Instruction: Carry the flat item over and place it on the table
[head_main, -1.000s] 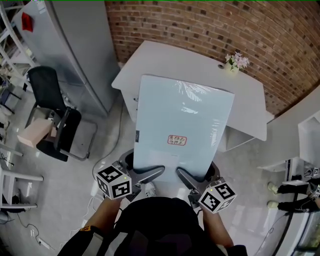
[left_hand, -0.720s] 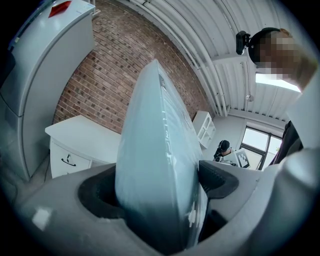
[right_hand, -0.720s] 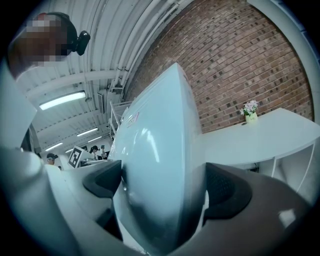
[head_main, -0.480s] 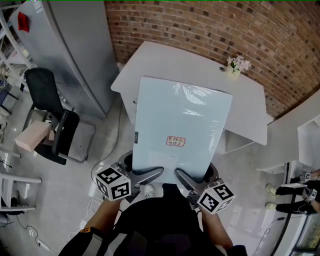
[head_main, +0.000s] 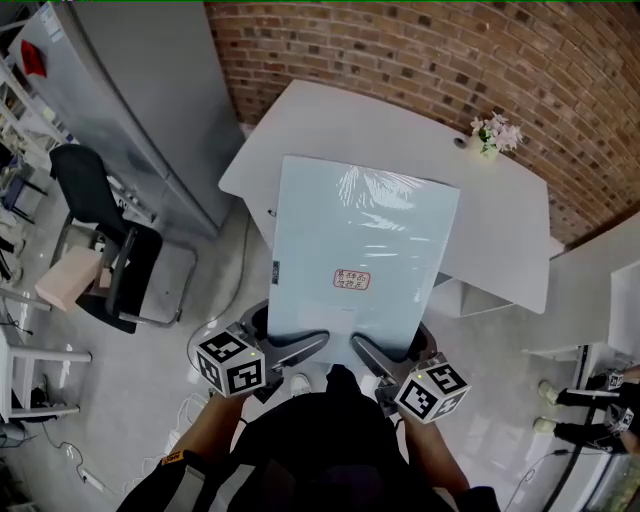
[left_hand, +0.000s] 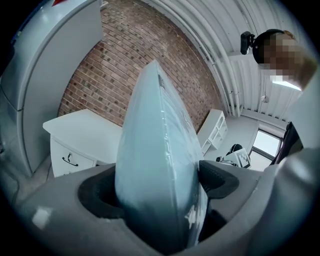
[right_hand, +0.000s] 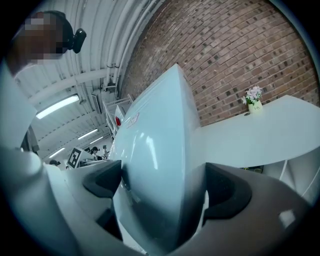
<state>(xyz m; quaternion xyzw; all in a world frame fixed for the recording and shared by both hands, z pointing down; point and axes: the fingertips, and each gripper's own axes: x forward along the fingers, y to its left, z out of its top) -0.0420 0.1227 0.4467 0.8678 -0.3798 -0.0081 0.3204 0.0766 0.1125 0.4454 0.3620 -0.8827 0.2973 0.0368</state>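
Left tool (head_main: 300, 348): jaws spread wide and pressed on the near edge of the panel (head_main: 360, 240). The pale blue panel, with a red label (head_main: 351, 280), is held level in the air. Its far half lies over the white surface (head_main: 500, 230), apparently not yet resting there. It juts out from one held edge without sagging, so it is probably stiff and fairly light. Its glossy film wrap looks slippery, so a firm two-point hold, one tool each side of the middle, suits it. Right tool (head_main: 380, 352): likewise clamped on the same edge. A flower pot (head_main: 495, 132) stands at the surface's far right, well apart from the panel.
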